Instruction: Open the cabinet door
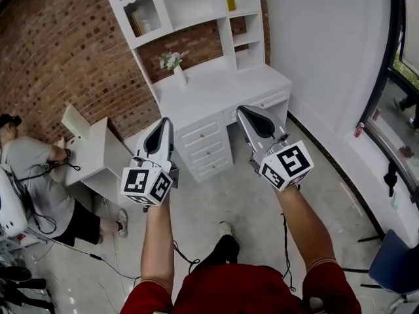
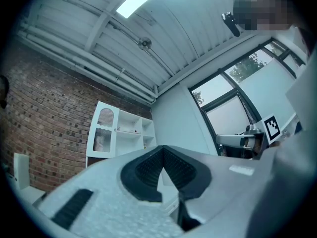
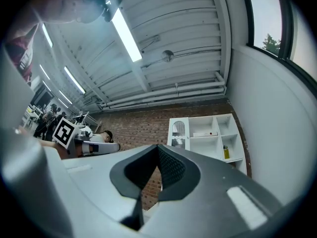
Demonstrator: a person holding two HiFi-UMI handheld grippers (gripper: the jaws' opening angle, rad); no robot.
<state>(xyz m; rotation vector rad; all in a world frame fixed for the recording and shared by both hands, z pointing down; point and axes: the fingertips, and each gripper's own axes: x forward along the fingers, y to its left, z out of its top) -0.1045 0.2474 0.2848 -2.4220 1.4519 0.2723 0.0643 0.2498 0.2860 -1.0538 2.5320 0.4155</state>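
The white hutch cabinet stands on a white desk (image 1: 216, 87) against the brick wall. Its arched glass door (image 1: 141, 12) at the upper left is closed; it also shows as the door (image 2: 102, 130) in the left gripper view and the door (image 3: 179, 133) in the right gripper view. My left gripper (image 1: 165, 124) and right gripper (image 1: 245, 112) are held side by side in the air, well short of the desk and pointing toward it. Both are shut with nothing between the jaws, as the left gripper (image 2: 163, 148) and the right gripper (image 3: 158, 148) show close up.
A vase of flowers (image 1: 175, 67) stands on the desk top, above a stack of drawers (image 1: 206, 146). A person (image 1: 33, 175) sits at a small white table (image 1: 98, 152) on the left. Cables lie on the floor. At right are a window wall, a red can (image 1: 359, 129) and a blue chair (image 1: 396, 260).
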